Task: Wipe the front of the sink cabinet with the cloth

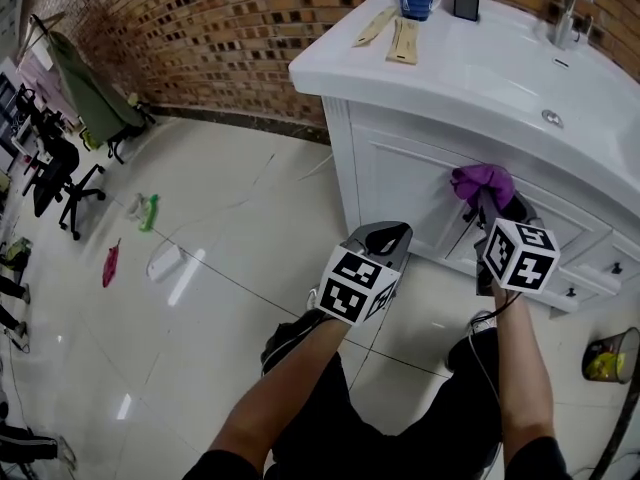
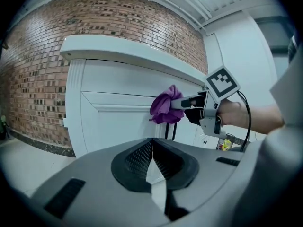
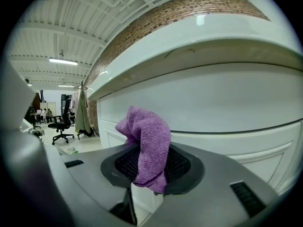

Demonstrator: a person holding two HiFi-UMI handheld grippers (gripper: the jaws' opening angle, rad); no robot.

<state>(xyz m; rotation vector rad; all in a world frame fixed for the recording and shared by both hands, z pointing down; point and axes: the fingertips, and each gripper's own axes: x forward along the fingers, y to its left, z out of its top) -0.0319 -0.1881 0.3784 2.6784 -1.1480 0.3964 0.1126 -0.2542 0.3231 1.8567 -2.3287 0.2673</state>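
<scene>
Clamping purple cloth (image 3: 147, 136) in R gripper (image 3: 150, 167), cloth against cabinet (image 1: 400, 183) front, just under counter edge, at top of door panel. Holding L gripper (image 2: 152, 150) lower, apart from cabinet, jaws together, nothing btw them.

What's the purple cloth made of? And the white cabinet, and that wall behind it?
The purple cloth looks like soft microfibre or terry: its surface is fuzzy with tiny loops. The cabinet front looks like painted wood or board, I can't tell which: smooth, white, slightly glossy, with raised panel edges. The wall is brick: small reddish-brown blocks with pale mortar lines.
</scene>
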